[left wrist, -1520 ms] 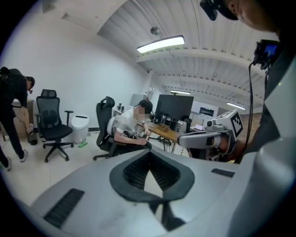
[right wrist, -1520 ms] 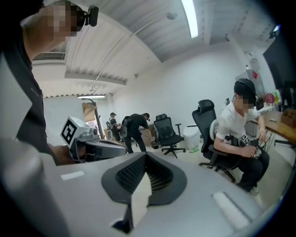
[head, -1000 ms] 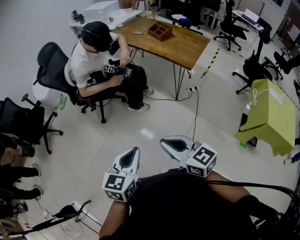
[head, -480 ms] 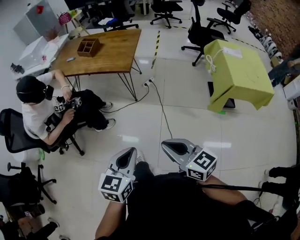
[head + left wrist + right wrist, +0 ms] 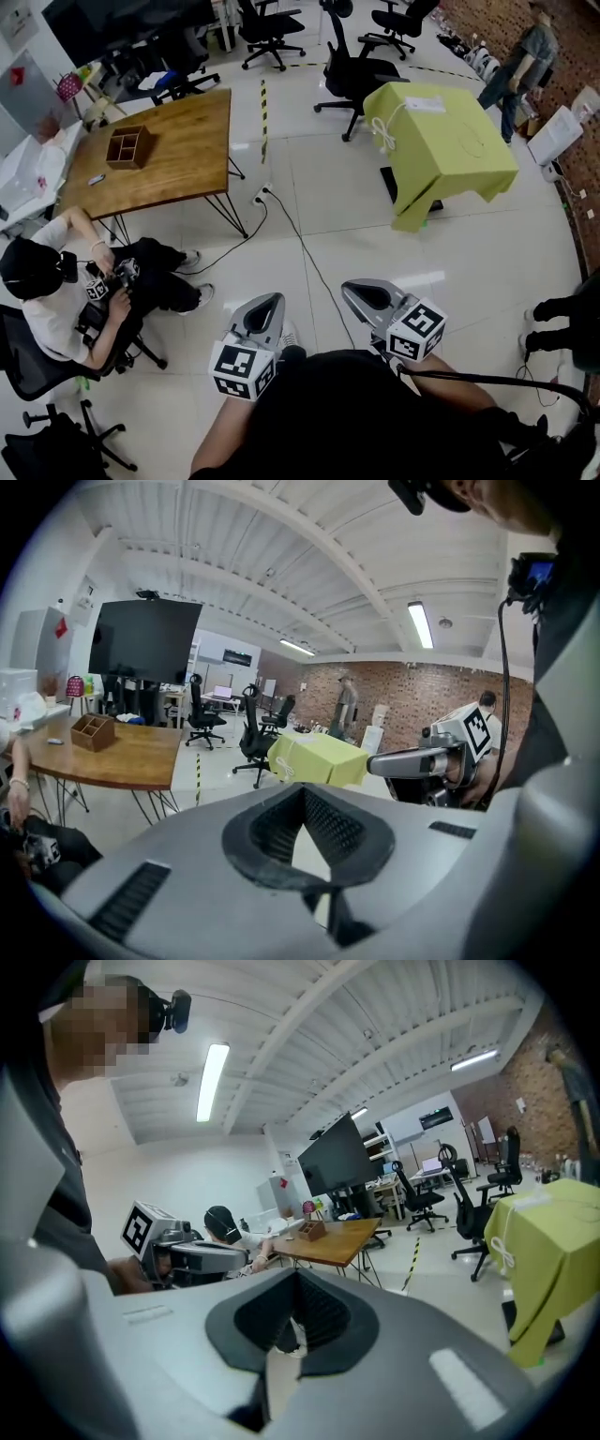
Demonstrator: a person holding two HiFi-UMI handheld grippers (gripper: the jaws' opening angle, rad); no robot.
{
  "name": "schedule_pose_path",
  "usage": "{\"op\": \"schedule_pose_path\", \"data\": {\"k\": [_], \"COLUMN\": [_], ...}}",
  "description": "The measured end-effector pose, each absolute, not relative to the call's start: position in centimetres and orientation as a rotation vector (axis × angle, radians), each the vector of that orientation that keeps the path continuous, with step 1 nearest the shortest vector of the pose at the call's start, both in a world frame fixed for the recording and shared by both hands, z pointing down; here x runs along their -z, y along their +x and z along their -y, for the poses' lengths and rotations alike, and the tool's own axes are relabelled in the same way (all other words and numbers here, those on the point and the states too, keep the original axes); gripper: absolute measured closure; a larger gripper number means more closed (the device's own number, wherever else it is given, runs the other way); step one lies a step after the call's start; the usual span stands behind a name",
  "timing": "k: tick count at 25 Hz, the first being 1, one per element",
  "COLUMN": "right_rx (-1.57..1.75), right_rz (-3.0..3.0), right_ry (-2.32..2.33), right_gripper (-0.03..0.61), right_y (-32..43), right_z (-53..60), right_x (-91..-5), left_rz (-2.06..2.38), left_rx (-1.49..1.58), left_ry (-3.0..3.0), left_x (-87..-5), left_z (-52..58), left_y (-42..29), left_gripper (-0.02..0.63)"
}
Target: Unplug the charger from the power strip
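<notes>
**Spotter:** What are your hands doing right now?

**Operator:** Nothing useful yet. I've got the left gripper and the right gripper held side by side just in front of my chest. Both are clenched, jaws closed on nothing and pointing out over the floor. I'd say they're shut simply because there's nothing within reach to take.

**Spotter:** So where's the thing you're after?

**Operator:** A black cable runs away from me across the tiles. It ends at a small white block that I take to be the power strip. That lies on the floor just off the right edge of the wooden table, beside its hairpin legs and well apart from both grippers.

**Spotter:** And the charger?

**Operator:** Too small to pick out from here, so I can't tell which plug it is. I'll need a closer look before I open either jaw.

**Spotter:** Anything in the way?

**Operator:** A seated person is at the table's near-left corner, clear of the strip. Further off to the right is something draped in a green cloth, and office chairs stand beyond that. The path along the cable looks unobstructed, and my guess is the risk is snagging that cable.
</notes>
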State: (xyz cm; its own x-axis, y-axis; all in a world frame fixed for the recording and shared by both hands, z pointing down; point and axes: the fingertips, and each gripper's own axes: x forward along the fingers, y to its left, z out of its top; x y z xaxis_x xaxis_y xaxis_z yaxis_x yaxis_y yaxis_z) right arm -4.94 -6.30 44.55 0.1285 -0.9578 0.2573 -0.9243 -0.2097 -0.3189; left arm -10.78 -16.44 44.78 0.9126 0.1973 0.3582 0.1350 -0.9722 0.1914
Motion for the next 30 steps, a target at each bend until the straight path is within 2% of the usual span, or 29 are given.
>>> {"op": "schedule_pose_path", "data": {"k": [6, 12, 21, 30], "right_rx": [0.566, 0.582, 0.533, 0.465], "right_rz": [-1.783, -1.637, -1.389, -1.223], "right_ry": [-2.406, -2.513, -2.646, -2.693], "right_gripper": [0.576, 0.576, 0.575, 0.575], "right_y": [-1.7, -0.1, 3.6, 11.3], "right_z": [10.9, 11.0, 6.8, -0.1], "right_x": [-43.7, -43.6, -43.6, -43.8], "left_rz": [-0.442, -0.551, -0.798, -1.016], "left_rx": [-0.56, -0.53, -0.56, -0.582], "left_ry": [2.941, 2.902, 2.852, 2.85], "left_x": [-44.6, -44.2, -45.1, -44.7], "left_z": [21.8, 23.7, 20.0, 12.3], "left_y": [-6.7, -3.3, 2.4, 11.1], "left_gripper": [0.609, 0.609, 0.609, 0.609]}}
